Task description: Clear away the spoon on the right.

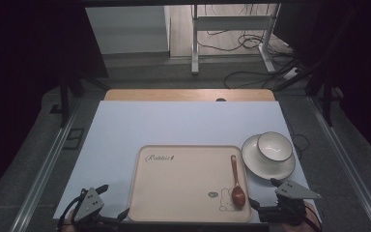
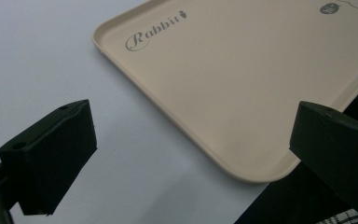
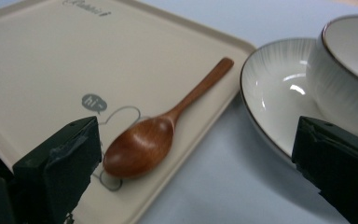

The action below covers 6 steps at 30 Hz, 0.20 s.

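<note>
A cream tray (image 1: 174, 188) printed "Rabbit" lies at the table's near middle. A brown wooden spoon (image 1: 236, 186) rests along its right side, bowl toward me. Right of the tray a white bowl (image 1: 274, 146) sits on a white plate (image 1: 258, 166). My left gripper (image 1: 113, 200) stands open at the tray's near left corner (image 2: 256, 175), nothing between its jaws. My right gripper (image 1: 263, 193) is open too, near the tray's right front corner; its view spans the spoon (image 3: 144, 142), plate (image 3: 272, 93) and bowl (image 3: 349, 70).
A pale blue mat (image 1: 174, 121) covers the wooden table (image 1: 188, 94). Beyond the table stand a white desk frame (image 1: 232, 29) and loose cables (image 1: 251, 72) on the floor. Metal rails (image 1: 43, 169) run along both sides.
</note>
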{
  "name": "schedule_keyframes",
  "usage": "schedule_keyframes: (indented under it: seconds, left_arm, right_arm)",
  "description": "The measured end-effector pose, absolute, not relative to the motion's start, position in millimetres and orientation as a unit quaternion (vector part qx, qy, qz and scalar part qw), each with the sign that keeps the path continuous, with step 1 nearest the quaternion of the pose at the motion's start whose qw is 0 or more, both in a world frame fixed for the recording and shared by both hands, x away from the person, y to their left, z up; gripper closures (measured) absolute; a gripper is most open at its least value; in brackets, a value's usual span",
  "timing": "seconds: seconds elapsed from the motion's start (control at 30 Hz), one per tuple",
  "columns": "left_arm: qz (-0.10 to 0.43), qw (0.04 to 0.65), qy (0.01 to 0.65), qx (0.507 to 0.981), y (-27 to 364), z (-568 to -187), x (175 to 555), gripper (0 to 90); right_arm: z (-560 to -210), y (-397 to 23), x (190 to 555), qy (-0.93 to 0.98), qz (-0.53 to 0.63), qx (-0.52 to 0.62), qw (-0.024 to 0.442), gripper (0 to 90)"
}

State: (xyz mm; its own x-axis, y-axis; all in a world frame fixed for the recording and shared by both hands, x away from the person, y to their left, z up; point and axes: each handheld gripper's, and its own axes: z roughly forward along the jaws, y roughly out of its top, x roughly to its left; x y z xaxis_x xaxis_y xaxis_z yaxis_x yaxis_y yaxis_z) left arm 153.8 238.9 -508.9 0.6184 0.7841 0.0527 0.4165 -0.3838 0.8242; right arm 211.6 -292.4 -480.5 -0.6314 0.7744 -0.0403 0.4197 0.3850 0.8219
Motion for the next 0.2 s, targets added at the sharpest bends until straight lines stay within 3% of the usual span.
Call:
schedule_keyframes:
  seconds: [0.2]
  left_arm:
    - [0.222,0.409,0.375,0.802,238.0,-508.7,154.7,0.4]
  right_arm:
    - [-487.5,-298.6,212.8,0.803,0.402,0.388,0.207,1.9]
